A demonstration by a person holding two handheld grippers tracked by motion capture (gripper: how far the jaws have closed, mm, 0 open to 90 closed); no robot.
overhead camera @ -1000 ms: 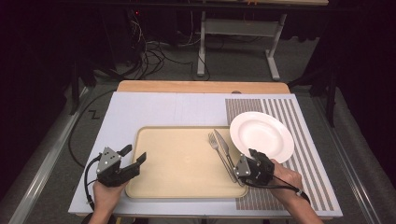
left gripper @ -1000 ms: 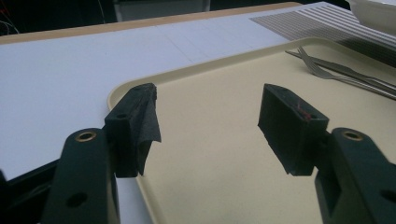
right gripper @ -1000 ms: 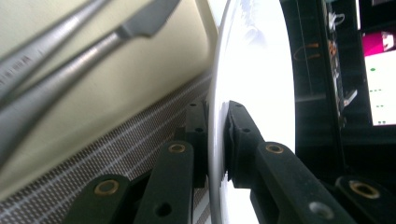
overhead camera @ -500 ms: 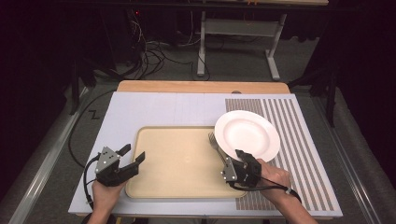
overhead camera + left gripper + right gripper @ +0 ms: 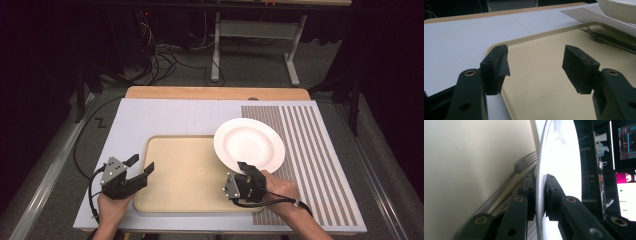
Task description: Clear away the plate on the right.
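My right gripper (image 5: 245, 168) is shut on the near rim of a white plate (image 5: 249, 145) and holds it above the right edge of a beige tray (image 5: 185, 172). In the right gripper view the jaws pinch the thin plate rim (image 5: 539, 182), and a fork (image 5: 524, 167) lies on the tray beneath. My left gripper (image 5: 140, 165) stands open at the tray's front left corner, with nothing between its fingers (image 5: 496, 67). The left gripper view shows the tray (image 5: 539, 85), the fork (image 5: 604, 40) with more cutlery, and the plate (image 5: 616, 7) above them.
A grey striped mat (image 5: 310, 150) covers the right part of the white tabletop (image 5: 165, 117). A wooden board (image 5: 215, 92) runs along the far edge. Behind the table, cables and a metal stand (image 5: 250, 45) sit on the floor.
My right gripper has carried the plate leftward from over the striped mat to over the tray's right edge, where it now covers the cutlery in the high view. The left gripper has stayed put.
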